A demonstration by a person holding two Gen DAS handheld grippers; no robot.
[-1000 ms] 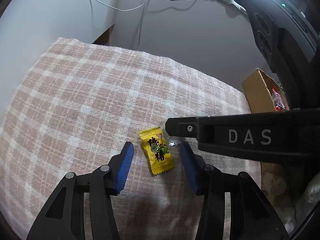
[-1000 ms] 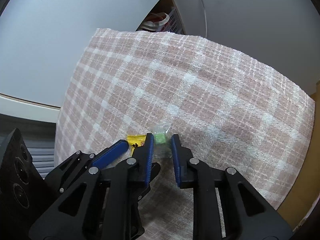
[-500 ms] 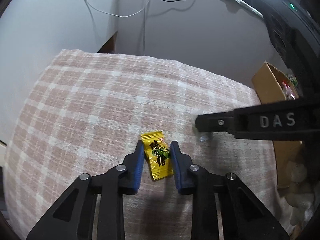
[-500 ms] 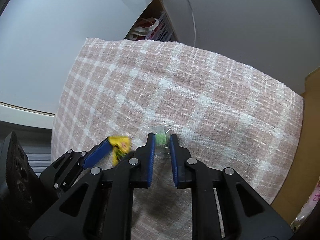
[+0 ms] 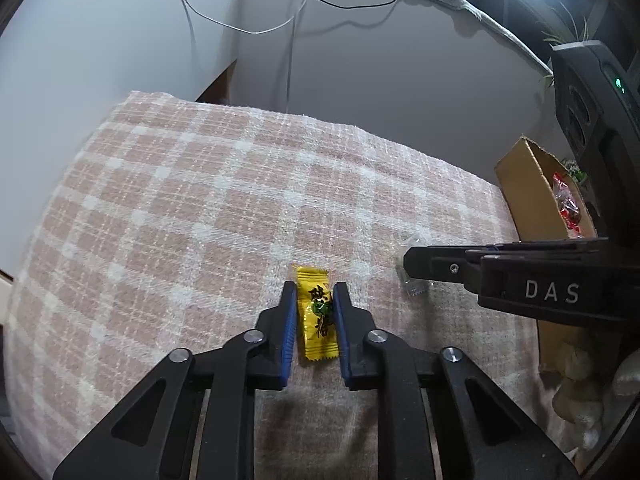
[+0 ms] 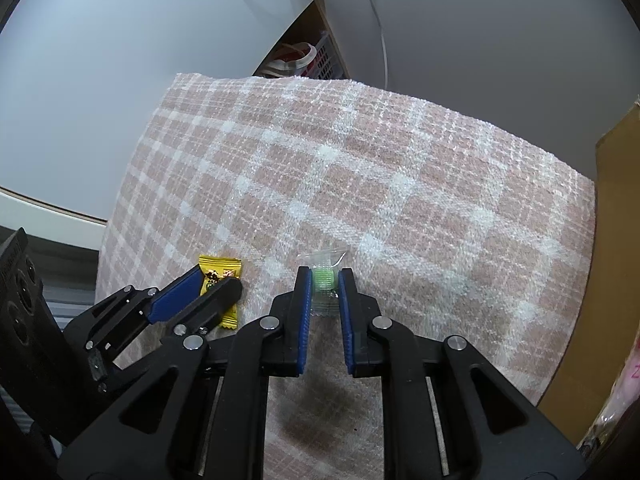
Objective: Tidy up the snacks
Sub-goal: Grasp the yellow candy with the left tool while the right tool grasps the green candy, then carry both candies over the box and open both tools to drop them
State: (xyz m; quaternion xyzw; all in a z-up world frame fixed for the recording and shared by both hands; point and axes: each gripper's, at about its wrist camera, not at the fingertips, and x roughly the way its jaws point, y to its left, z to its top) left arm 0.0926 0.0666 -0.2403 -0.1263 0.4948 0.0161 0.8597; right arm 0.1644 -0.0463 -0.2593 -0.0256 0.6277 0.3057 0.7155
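Both grippers pinch together now, the left gripper [image 5: 315, 302] clamping the yellow candy [image 5: 316, 312] and the right gripper [image 6: 324, 280] nipping the clear-wrapped green sweet [image 6: 323, 280] on the plaid cloth [image 5: 200, 208], likely bound for the cardboard box [image 5: 528, 196].

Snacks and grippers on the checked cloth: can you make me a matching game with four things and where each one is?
Things:
1. yellow candy
2. clear-wrapped green candy
3. red-wrapped snacks
4. checked cloth

Places:
A. inside the cardboard box
B. spread under both candies
C. between the pads of the left hand-held gripper
D. between the pads of the right hand-held gripper

Pairs: 1-C, 2-D, 3-A, 4-B
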